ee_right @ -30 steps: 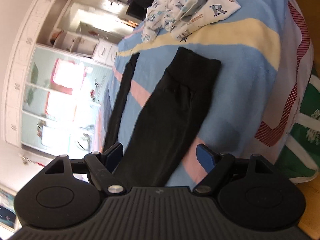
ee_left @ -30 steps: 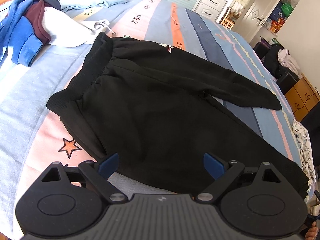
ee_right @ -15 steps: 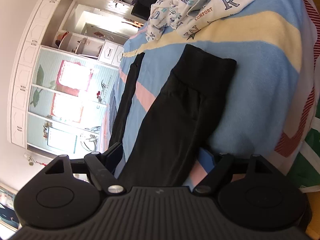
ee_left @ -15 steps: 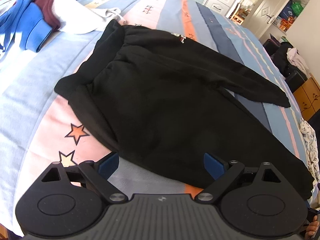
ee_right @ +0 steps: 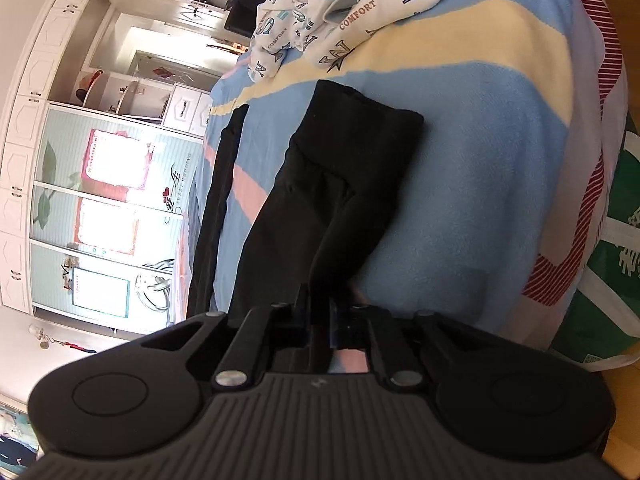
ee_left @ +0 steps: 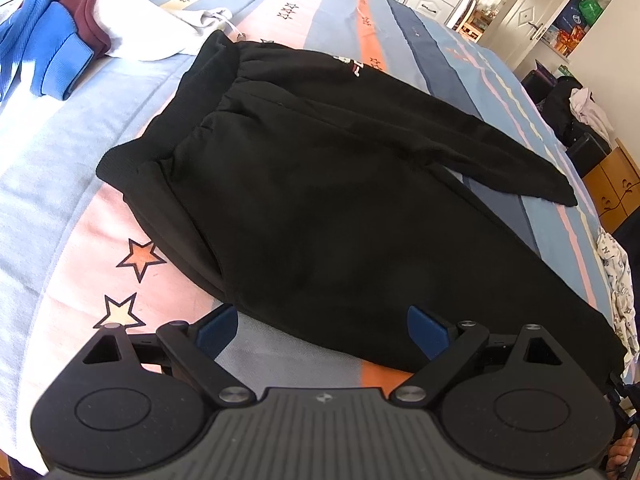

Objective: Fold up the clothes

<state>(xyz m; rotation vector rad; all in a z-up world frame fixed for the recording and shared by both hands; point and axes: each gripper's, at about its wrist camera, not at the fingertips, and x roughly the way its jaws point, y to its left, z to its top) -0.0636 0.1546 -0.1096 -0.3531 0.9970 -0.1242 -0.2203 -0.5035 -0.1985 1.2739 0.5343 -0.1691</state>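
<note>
Black sweatpants (ee_left: 320, 200) lie spread on the striped bed, waistband at the far left, one leg reaching right, the other running toward the near right. My left gripper (ee_left: 322, 326) is open and empty, just above the near edge of the pants. In the right wrist view the near pant leg (ee_right: 332, 200) runs toward its cuff. My right gripper (ee_right: 320, 312) is shut on the side of this leg, pinching a ridge of fabric.
A pile of blue, maroon and white clothes (ee_left: 72, 36) lies at the far left of the bed. A white letter-print garment (ee_right: 352, 8) lies beyond the cuff. The bed edge (ee_right: 600, 160) drops off at the right, with a green bag (ee_right: 616, 280) below.
My right gripper moved down onto the pant leg and shut on its fabric. My left gripper drew back slightly toward the near edge of the pants and stayed open.
</note>
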